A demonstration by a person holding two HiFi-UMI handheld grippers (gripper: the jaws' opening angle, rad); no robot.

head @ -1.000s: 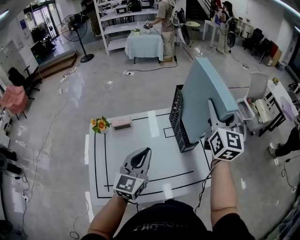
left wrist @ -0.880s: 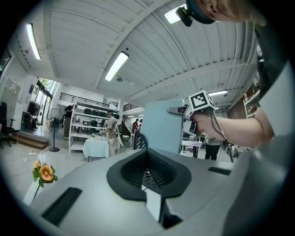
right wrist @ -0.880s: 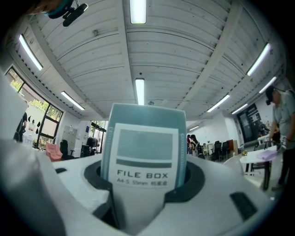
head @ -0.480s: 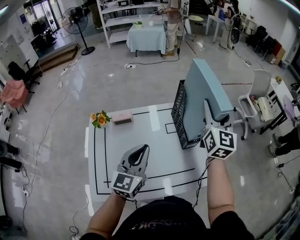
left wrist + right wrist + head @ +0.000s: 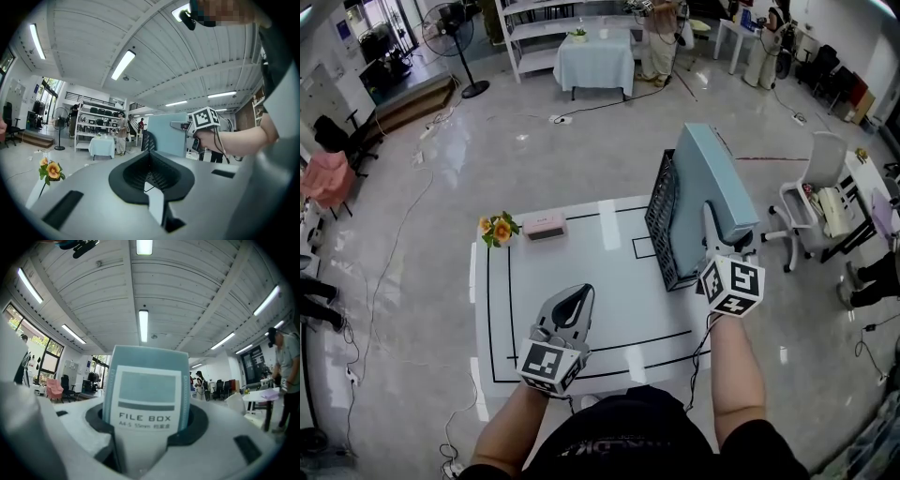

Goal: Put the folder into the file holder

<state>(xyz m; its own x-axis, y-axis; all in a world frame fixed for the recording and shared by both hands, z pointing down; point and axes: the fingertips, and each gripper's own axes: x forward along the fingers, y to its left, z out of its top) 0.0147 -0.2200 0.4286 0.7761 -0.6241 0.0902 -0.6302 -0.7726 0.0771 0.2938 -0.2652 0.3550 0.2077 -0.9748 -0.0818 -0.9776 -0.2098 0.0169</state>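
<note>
Folder [image 5: 712, 178] sits pinched in jaws of right gripper [image 5: 715, 230], left gripper [image 5: 577, 302] jaws pressed together.

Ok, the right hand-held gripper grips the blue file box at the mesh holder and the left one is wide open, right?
No: the left hand-held gripper is shut, empty, as the left gripper view shows. The right hand-held gripper does grip the blue file box at the mesh holder.

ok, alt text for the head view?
The right gripper grips a pale blue folder by its spine, upright in a black mesh file holder at the right edge of the white table. The left gripper, shut, hovers over its near side; orange flowers and a pink box sit at the far left.
</note>
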